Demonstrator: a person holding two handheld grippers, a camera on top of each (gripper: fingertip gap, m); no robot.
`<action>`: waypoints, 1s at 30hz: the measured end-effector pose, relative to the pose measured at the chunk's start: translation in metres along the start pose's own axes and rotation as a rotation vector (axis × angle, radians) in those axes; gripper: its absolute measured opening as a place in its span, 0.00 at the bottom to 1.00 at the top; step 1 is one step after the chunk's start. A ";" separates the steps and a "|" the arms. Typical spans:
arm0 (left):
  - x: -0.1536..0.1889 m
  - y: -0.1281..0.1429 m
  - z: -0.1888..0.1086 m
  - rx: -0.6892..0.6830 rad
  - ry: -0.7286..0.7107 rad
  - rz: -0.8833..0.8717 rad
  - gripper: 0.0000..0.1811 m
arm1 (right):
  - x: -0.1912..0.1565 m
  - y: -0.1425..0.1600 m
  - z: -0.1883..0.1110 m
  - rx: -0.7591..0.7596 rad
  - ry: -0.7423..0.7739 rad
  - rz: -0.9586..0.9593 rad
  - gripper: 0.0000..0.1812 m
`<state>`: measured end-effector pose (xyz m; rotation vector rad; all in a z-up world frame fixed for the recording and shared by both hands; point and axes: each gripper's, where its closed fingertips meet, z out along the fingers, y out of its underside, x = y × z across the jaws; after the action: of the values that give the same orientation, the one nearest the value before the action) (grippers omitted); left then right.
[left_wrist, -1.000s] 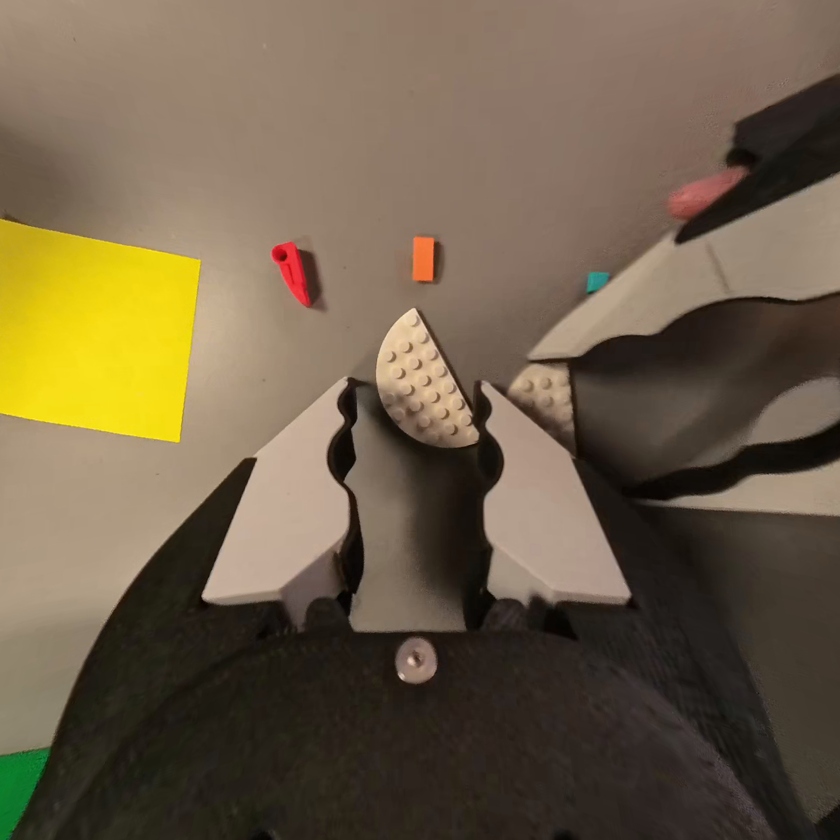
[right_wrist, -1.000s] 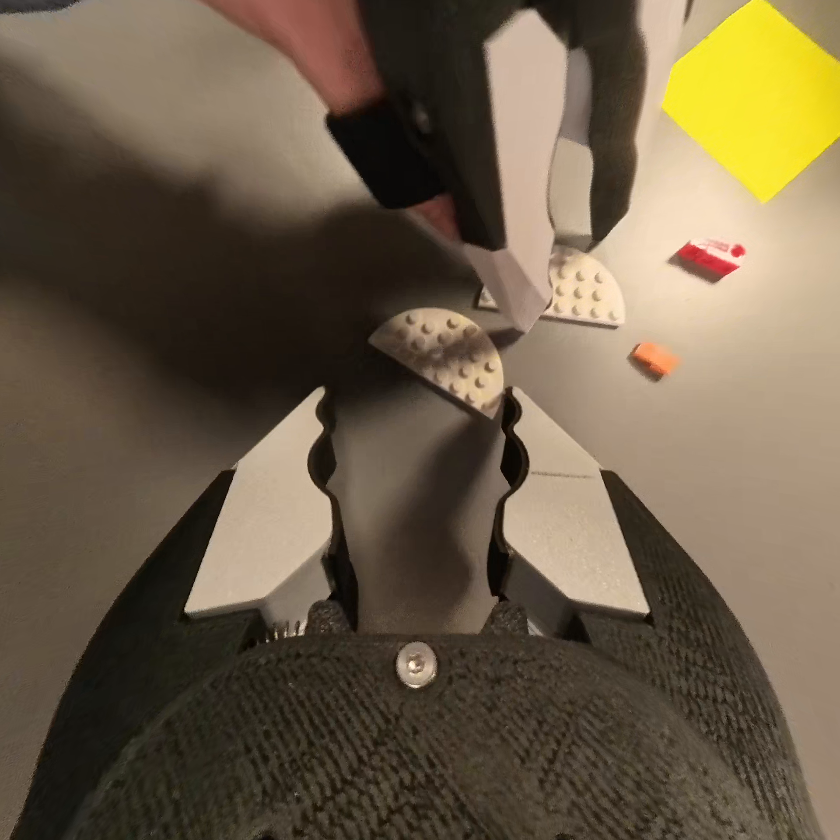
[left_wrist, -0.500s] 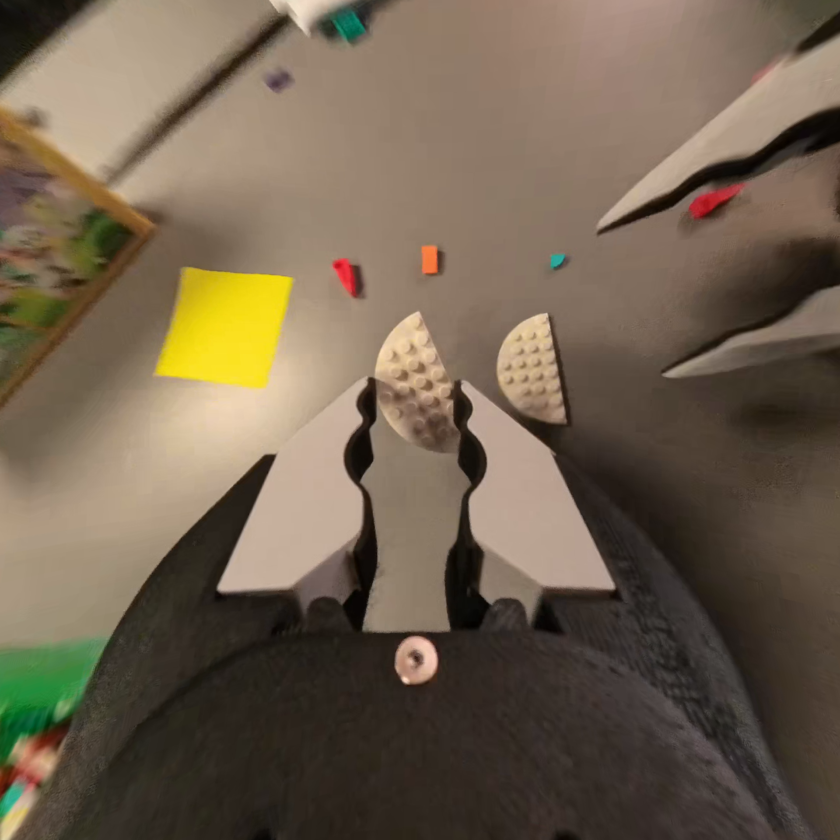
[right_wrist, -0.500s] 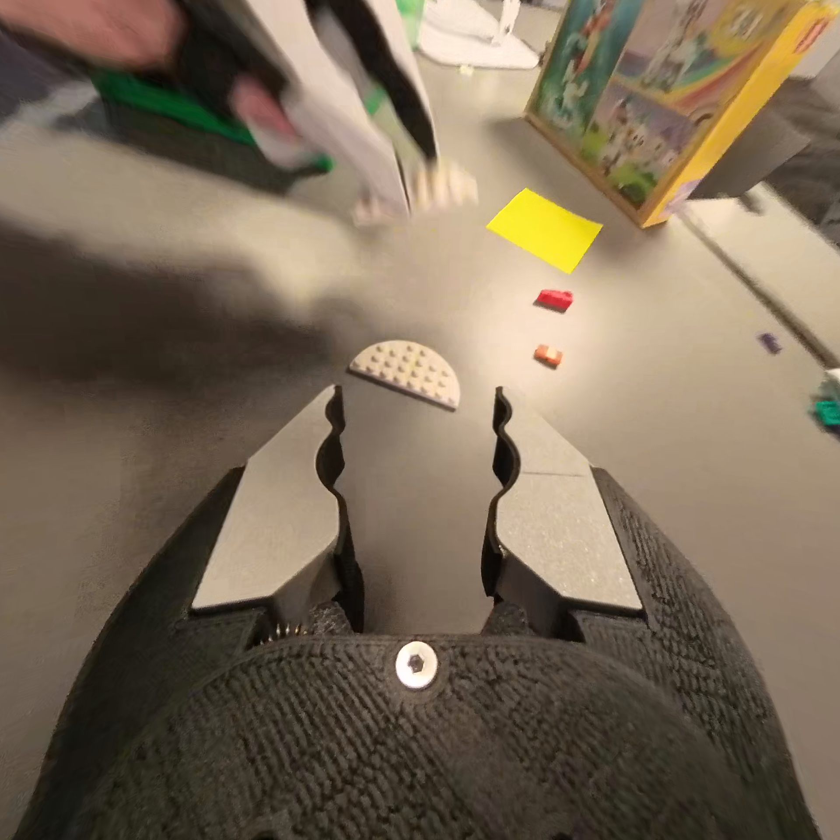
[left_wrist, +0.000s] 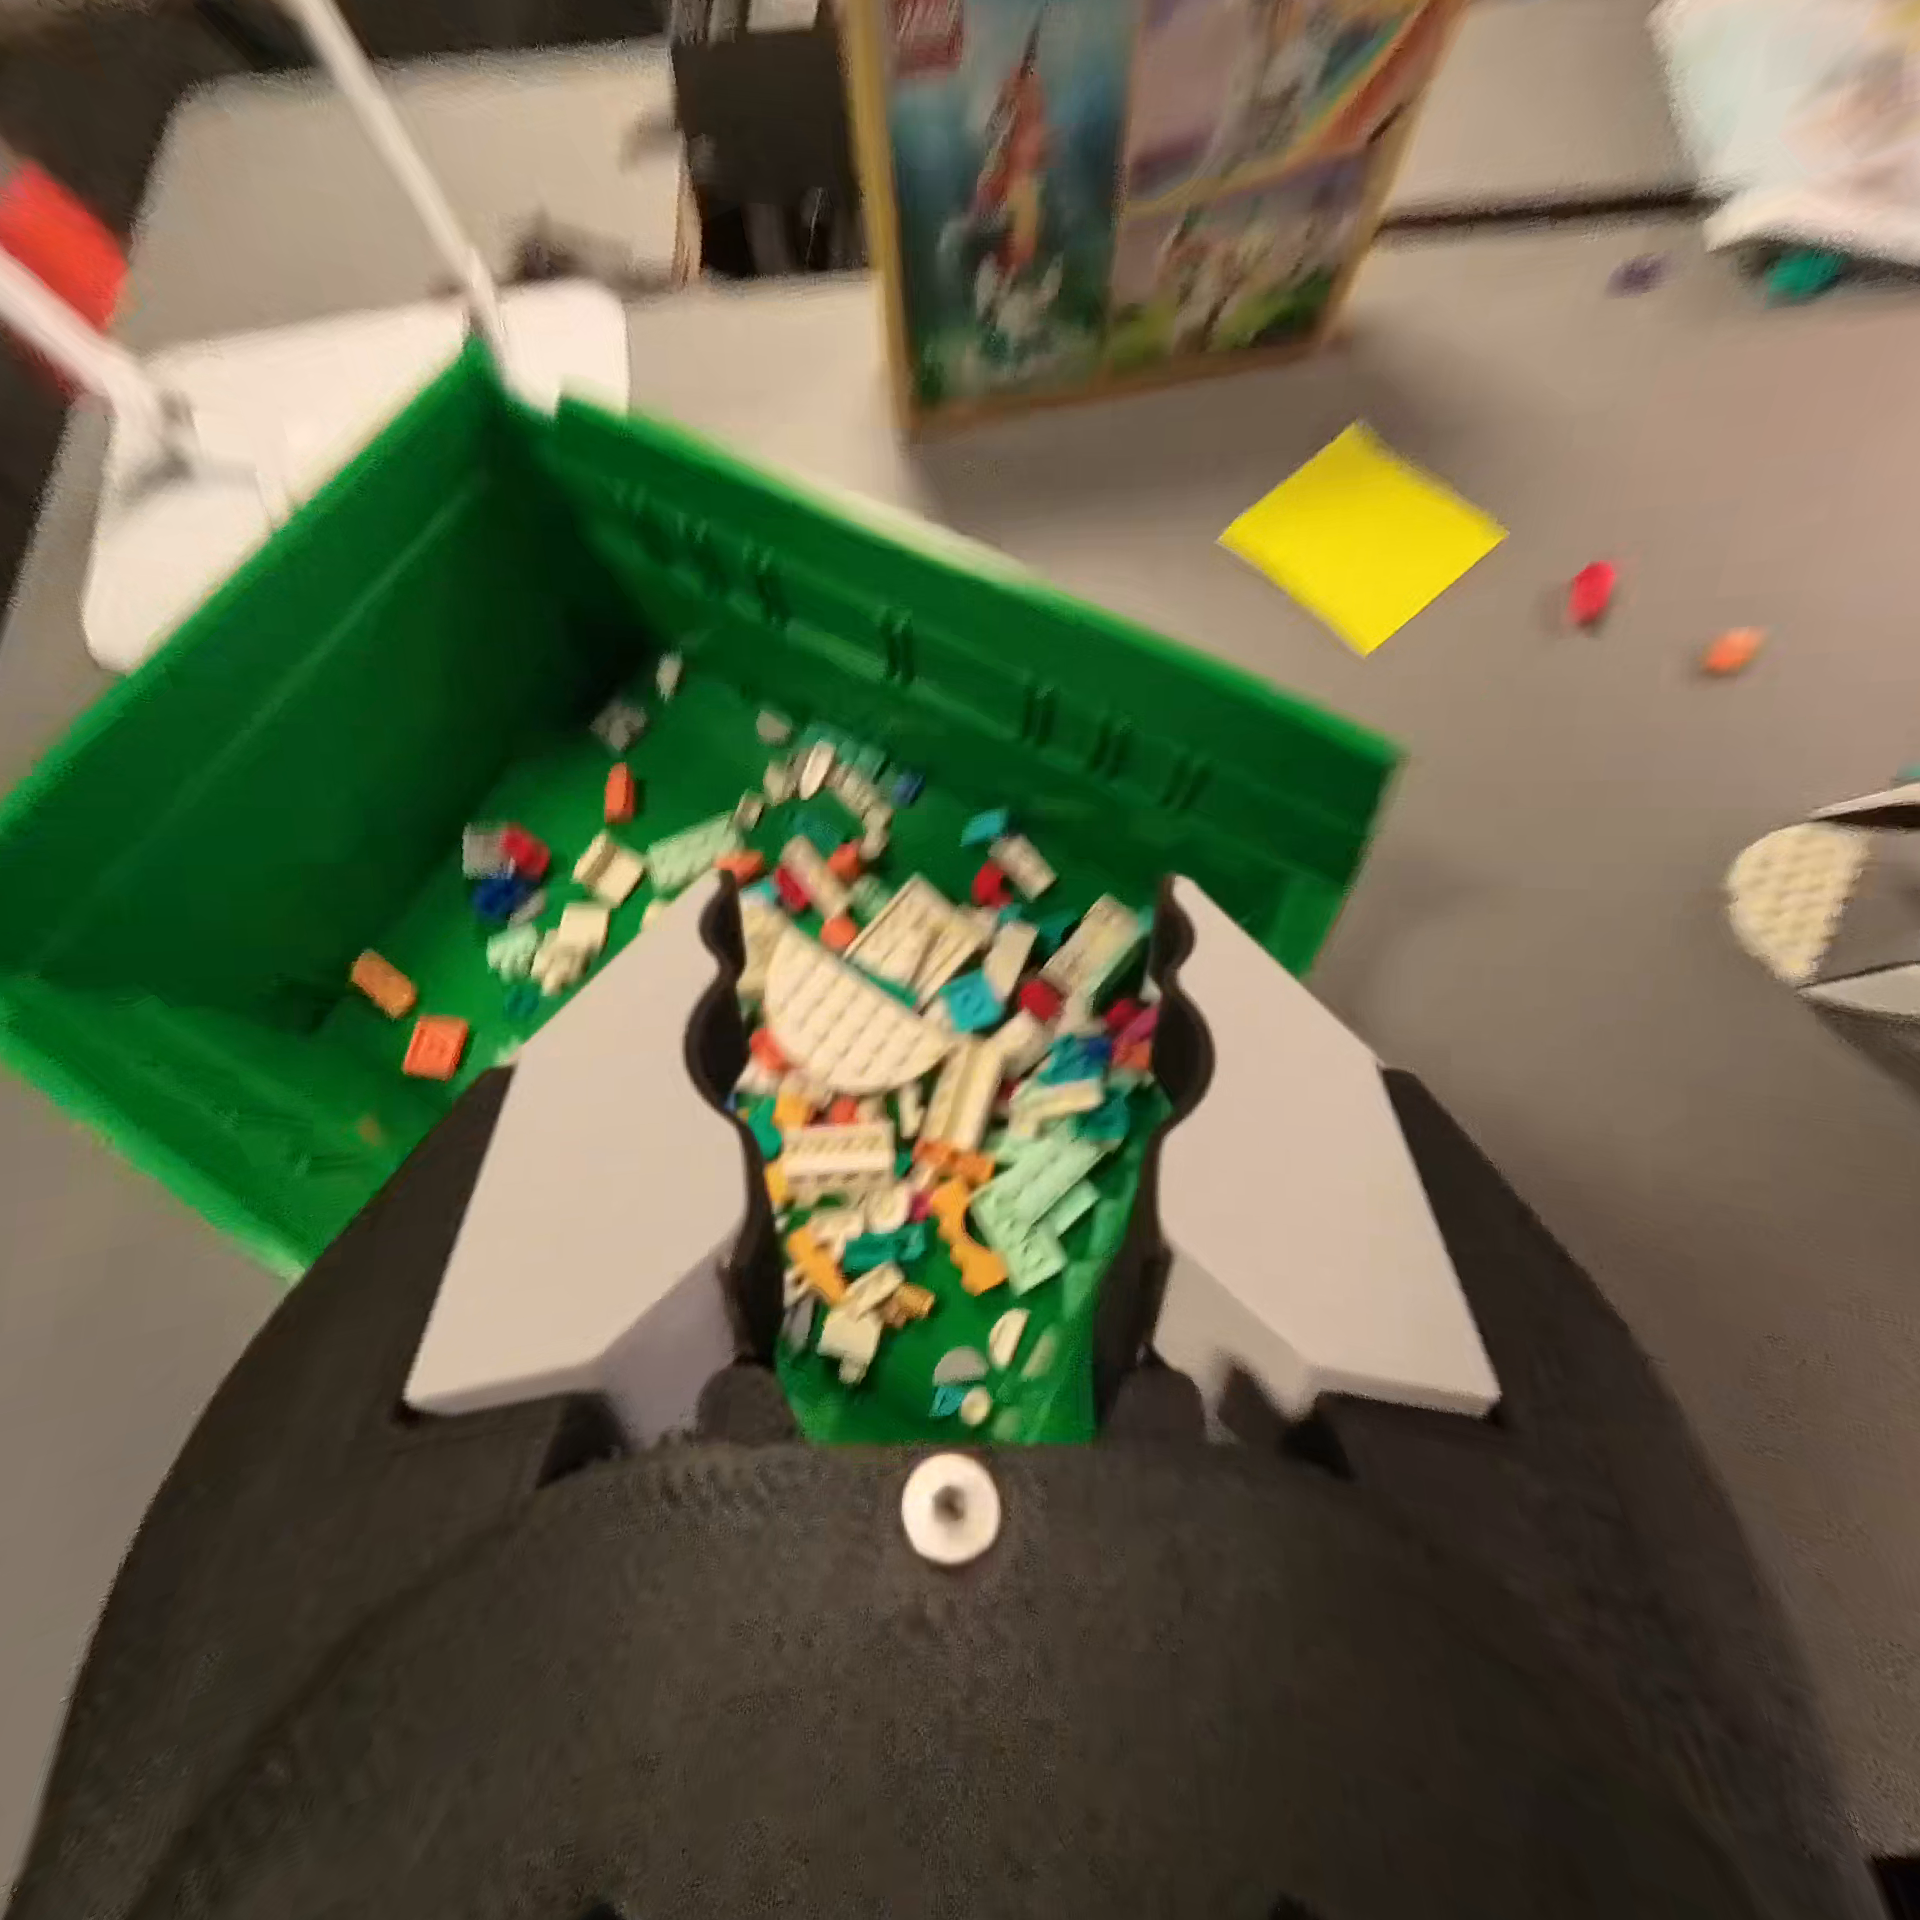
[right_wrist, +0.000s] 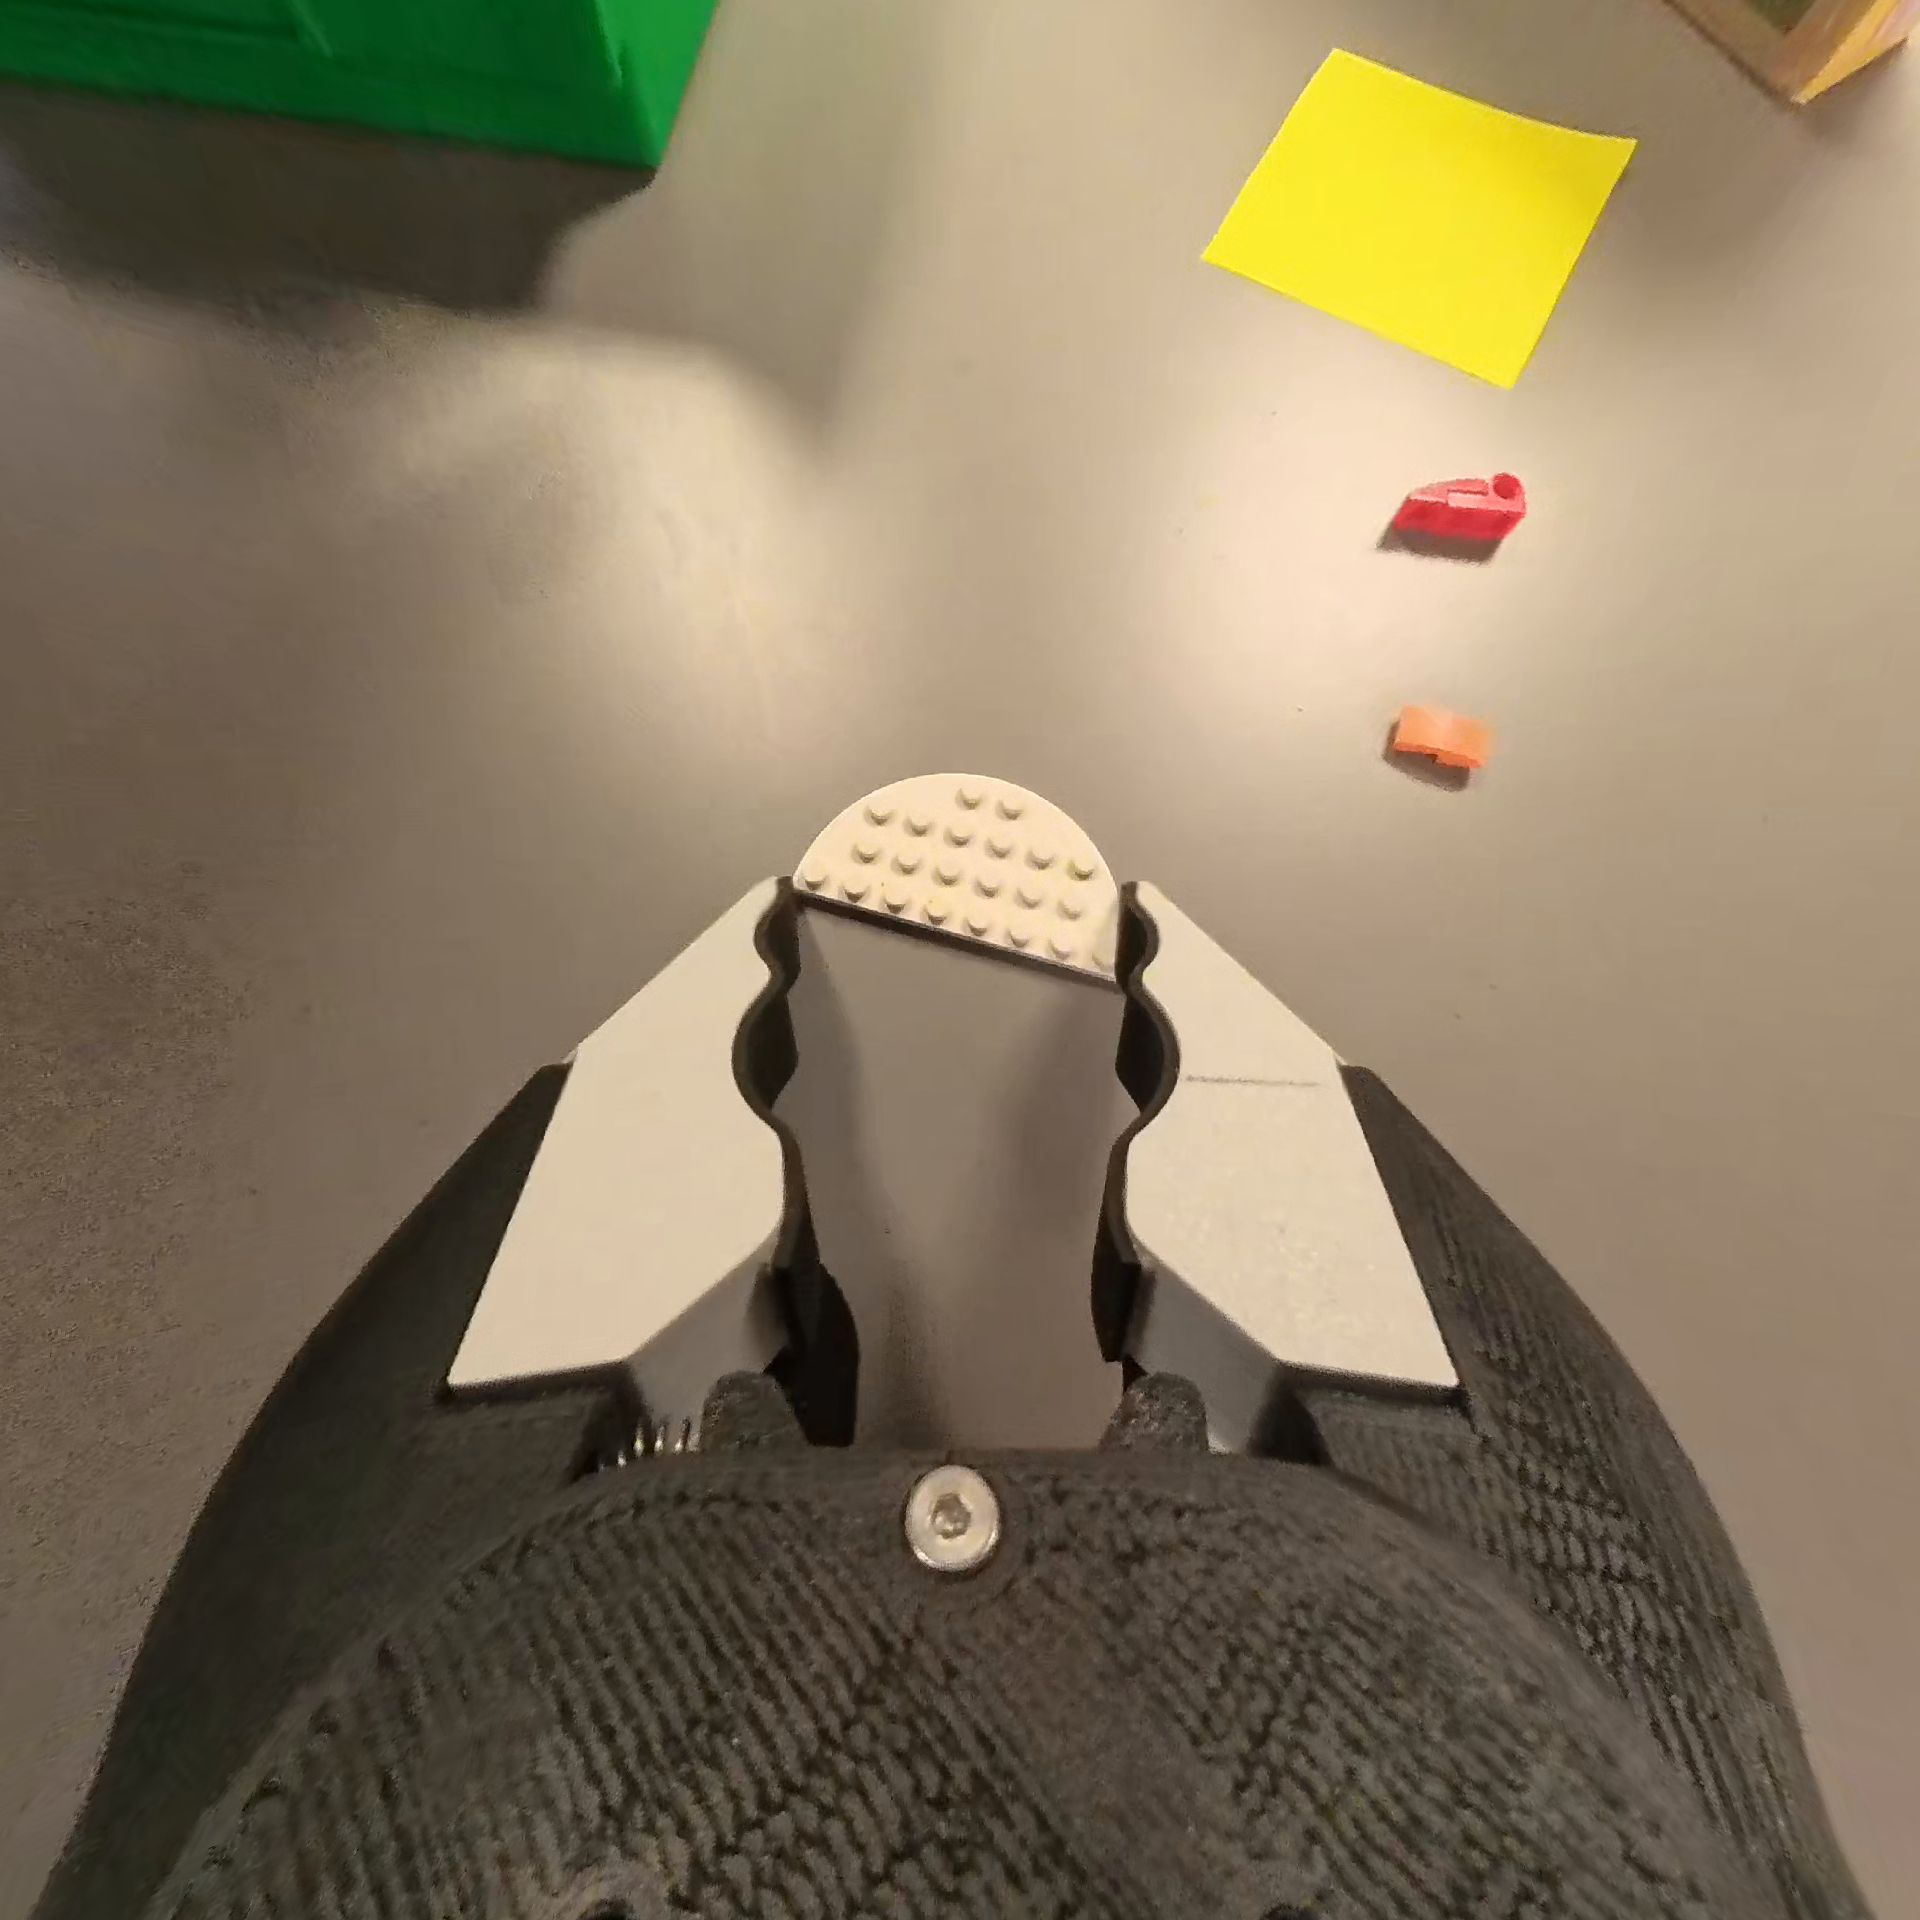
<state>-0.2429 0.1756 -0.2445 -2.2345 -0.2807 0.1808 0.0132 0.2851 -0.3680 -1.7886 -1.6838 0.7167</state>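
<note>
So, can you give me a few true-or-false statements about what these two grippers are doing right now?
1. The left gripper is holding a plate. False: it hangs open and empty over the green bin, where a pale half-round plate lies among the loose bricks.
2. The right gripper has a studded half-round plate between its fingertips. True.
3. The yellow paper square lies inside the bin. False: it lies on the grey table, outside the bin.
4. A red piece and an orange piece lie loose on the table. True.
</note>
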 end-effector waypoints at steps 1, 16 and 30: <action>0.019 -0.014 -0.009 0.089 0.049 0.039 0.42 | 0.000 0.000 0.000 -0.003 -0.001 -0.002 0.33; 0.199 0.005 0.016 0.099 0.768 0.042 0.27 | -0.039 -0.038 0.018 0.113 -0.108 -0.062 0.31; 0.185 0.003 -0.006 0.141 0.836 -0.058 0.37 | -0.067 -0.104 -0.021 0.402 0.109 -0.553 0.16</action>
<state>-0.0628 0.2177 -0.2489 -1.9652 0.1228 -0.7286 -0.0478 0.2216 -0.2781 -1.0044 -1.7006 0.6337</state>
